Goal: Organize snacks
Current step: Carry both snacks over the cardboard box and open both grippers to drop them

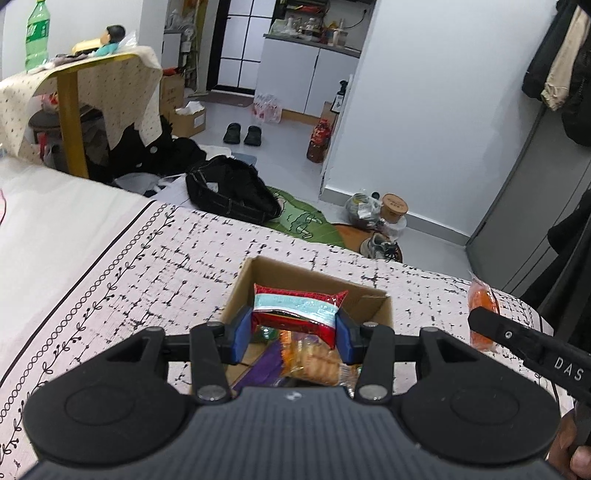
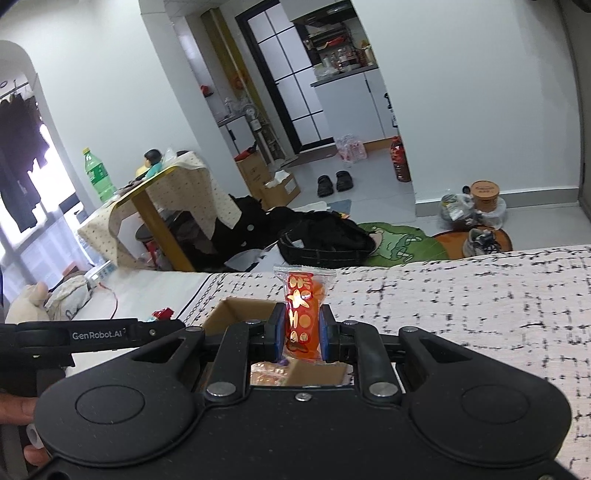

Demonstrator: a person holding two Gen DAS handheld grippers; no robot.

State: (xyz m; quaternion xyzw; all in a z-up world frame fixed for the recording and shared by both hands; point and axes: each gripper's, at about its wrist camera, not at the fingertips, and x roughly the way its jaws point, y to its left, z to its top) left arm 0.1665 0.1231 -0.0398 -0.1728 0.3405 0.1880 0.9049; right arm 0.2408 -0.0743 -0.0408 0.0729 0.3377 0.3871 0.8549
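My left gripper point(image 1: 293, 326) is shut on a red snack packet with a pale blue band point(image 1: 295, 308) and holds it over an open cardboard box point(image 1: 373, 314) on the patterned bed cover. Inside the box lie a packet of biscuits point(image 1: 310, 360) and a purple packet point(image 1: 262, 369). My right gripper point(image 2: 302, 334) is shut on an orange snack packet with gold print point(image 2: 303, 314), held upright above the near edge of the same box point(image 2: 221, 314). That orange packet point(image 1: 482, 314) and the right gripper's finger also show at the right of the left wrist view.
The box sits on a bed with a white, black-flecked cover point(image 1: 129, 266). Beyond the bed's edge lie a black bag point(image 1: 229, 192), a green rug point(image 1: 303, 221), shoes and jars. A small table with a green bottle point(image 1: 37, 35) stands at the far left.
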